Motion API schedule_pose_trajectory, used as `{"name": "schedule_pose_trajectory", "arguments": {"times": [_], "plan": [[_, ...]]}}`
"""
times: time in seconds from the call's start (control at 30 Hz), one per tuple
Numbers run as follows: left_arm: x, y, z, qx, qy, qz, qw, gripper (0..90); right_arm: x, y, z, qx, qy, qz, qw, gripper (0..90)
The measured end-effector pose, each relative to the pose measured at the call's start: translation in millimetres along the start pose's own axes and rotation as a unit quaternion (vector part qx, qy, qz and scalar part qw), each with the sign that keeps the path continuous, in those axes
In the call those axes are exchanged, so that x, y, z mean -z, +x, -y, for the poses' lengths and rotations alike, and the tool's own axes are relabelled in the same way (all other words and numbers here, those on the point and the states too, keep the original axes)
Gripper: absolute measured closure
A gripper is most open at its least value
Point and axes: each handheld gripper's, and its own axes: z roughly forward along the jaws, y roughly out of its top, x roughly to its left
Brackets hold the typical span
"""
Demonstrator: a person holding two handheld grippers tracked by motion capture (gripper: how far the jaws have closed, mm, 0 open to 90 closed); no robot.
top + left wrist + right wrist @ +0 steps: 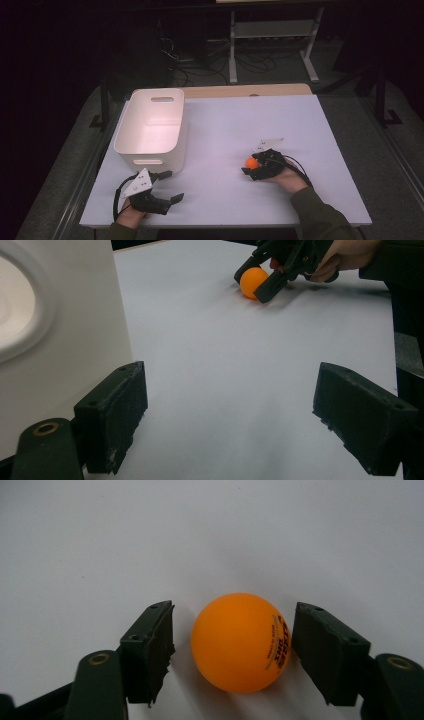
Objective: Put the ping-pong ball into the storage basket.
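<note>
Over on the left side of the white tabletop (225,130) sits a white plastic bin with rounded corners and cut-out handles (152,125), open top, nothing visible inside it from the high view. Right in front of it, at the near left corner, the left gripper (169,186) is in the person's left hand (131,212), pointing toward the right across the table. Its jaws are spread wide with nothing between them, just bare tabletop. In the left gripper view the bin wall (60,340) is right beside that gripper's one jaw.

Moving right, there's a stretch of bare table, and then the small orange table-tennis ball (251,162) resting on the surface right of centre, well apart from the bin. The right gripper (250,166), held in the person's right hand (287,177), has its jaws set either side of the ball. In the right gripper view the ball (241,642) sits between the two black pads (150,647); one pad looks like it's at the ball's surface, and a thin gap shows on the other side, so not a firm pinch.
</note>
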Motion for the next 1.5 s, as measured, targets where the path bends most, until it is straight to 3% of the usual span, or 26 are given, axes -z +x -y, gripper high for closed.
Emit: {"name": "schedule_pose_trajectory", "arguments": {"times": [0.67,1.5], "plan": [[0.0,-0.2,0.0,-0.001,-0.001,0.0,1.0,14.0,2.0,0.1,-0.5,0.006,0.0,-0.001,1.0,48.5],[0.0,-0.2,0.0,0.0,0.0,0.0,1.0,14.0,5.7,-0.2,-2.4,-0.002,-0.008,-0.007,0.9999,49.2]]}}
